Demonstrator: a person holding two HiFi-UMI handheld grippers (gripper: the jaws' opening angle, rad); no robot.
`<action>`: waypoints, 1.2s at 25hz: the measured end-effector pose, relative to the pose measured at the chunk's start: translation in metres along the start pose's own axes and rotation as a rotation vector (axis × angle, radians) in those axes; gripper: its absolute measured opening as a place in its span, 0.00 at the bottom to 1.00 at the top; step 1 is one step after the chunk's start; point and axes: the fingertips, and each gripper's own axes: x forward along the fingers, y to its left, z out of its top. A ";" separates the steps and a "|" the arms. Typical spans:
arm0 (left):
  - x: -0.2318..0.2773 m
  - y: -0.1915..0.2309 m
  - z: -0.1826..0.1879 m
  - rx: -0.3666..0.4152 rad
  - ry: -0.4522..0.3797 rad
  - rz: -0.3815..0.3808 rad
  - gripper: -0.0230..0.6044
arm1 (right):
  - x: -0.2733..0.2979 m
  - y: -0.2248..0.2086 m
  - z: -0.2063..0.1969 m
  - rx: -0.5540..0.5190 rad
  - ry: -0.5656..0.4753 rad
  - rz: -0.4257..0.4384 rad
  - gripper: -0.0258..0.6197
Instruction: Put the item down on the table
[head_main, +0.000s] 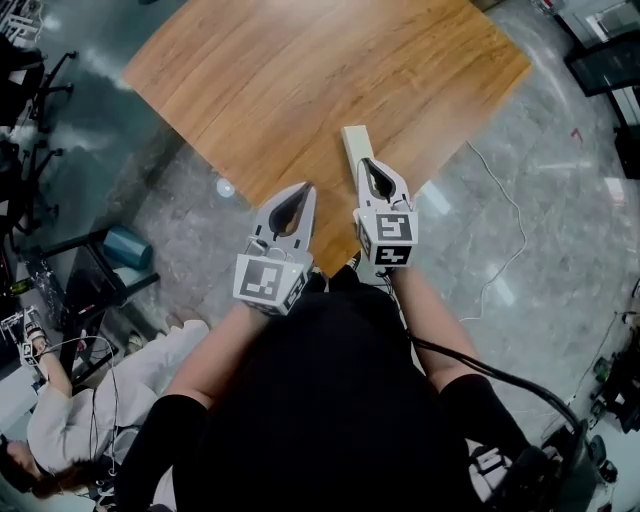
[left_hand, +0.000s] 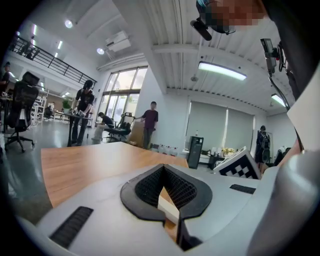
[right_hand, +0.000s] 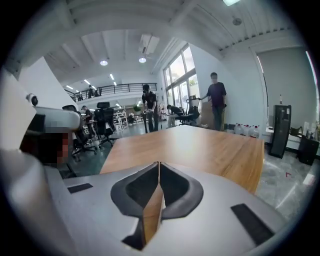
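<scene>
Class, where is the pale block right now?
Head view: the pale block lies on the wooden table by its near edge, right of centre, just beyond the right gripper.

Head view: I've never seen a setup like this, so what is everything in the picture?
table: one, brown wood, upper middle
item: one, cream block, lying on the table by its near edge
cable: one, white, on the grey floor right of the table
cylinder: one, teal, on the floor at left
seated person: one, white top, lower left corner
left gripper: one, grey, jaws together, at the table edge
right gripper: one, grey, jaws together, at the item's near end
</scene>
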 end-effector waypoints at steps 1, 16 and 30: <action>-0.002 -0.002 0.004 0.002 -0.009 -0.004 0.04 | -0.010 0.005 0.011 -0.002 -0.027 0.010 0.07; -0.032 -0.033 0.051 0.041 -0.118 -0.052 0.04 | -0.132 0.065 0.103 -0.037 -0.301 0.076 0.06; -0.039 -0.046 0.046 0.046 -0.114 -0.048 0.04 | -0.141 0.058 0.099 -0.009 -0.301 0.063 0.06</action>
